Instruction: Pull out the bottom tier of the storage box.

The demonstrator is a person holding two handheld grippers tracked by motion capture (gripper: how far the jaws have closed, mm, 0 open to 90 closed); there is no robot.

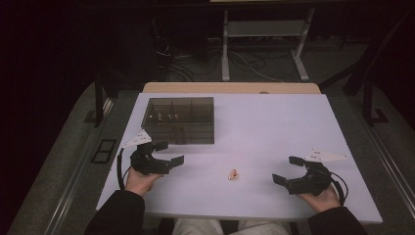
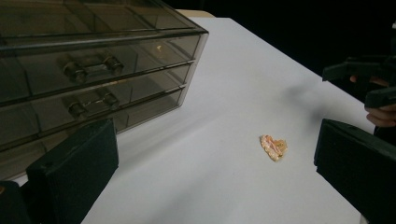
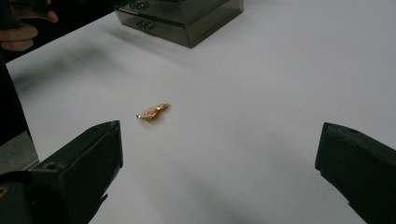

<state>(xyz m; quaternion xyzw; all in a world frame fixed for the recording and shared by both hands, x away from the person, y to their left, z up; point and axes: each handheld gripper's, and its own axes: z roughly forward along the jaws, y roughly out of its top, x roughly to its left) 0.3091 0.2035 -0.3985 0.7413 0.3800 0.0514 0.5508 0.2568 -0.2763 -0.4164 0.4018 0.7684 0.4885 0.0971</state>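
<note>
High view: on a white table, a small gold trinket lies between the left gripper and right gripper, both spread wide, empty. Smoky drawer box sits behind.

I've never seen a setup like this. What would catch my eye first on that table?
Probably the small orange-gold trinket lying alone on the white table, near the person's edge, between the two hand-held grippers. The left gripper and right gripper sit on either side of it, both with jaws spread wide and holding nothing. Farther back on the left stands a smoky transparent drawer box, drawers closed.
</note>
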